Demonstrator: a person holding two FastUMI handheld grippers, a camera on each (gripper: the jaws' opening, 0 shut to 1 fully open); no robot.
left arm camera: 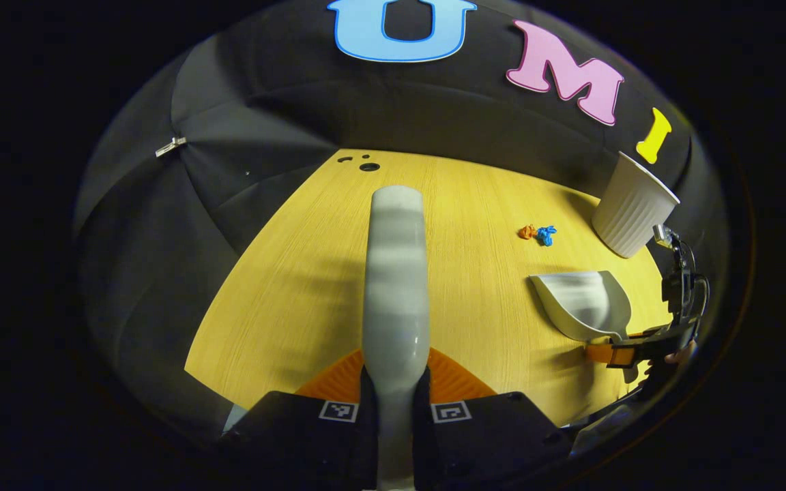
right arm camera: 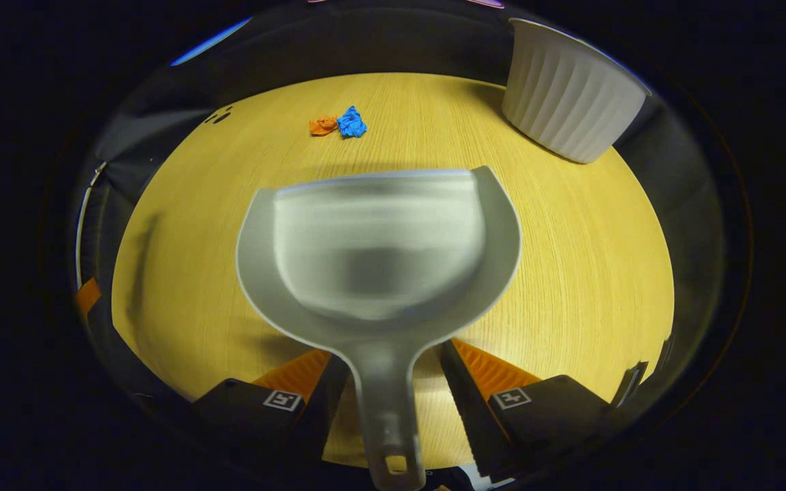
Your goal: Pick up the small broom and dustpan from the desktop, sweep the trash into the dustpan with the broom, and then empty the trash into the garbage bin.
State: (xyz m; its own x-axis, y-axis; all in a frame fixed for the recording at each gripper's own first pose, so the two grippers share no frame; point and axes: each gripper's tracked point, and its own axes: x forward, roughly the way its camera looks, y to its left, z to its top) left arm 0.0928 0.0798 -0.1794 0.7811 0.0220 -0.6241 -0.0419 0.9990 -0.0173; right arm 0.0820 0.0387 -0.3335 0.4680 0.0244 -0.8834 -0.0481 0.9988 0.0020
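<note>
Two scraps (right arm camera: pixel 338 125) lie far up the table (right arm camera: pixel 570 273); your left gripper (left arm camera: pixel 395 389) clamps the broom (left arm camera: pixel 395 273), but your right gripper (right arm camera: pixel 393 382) seems loose around the dustpan (right arm camera: pixel 379 245) handle, so it may slip
</note>
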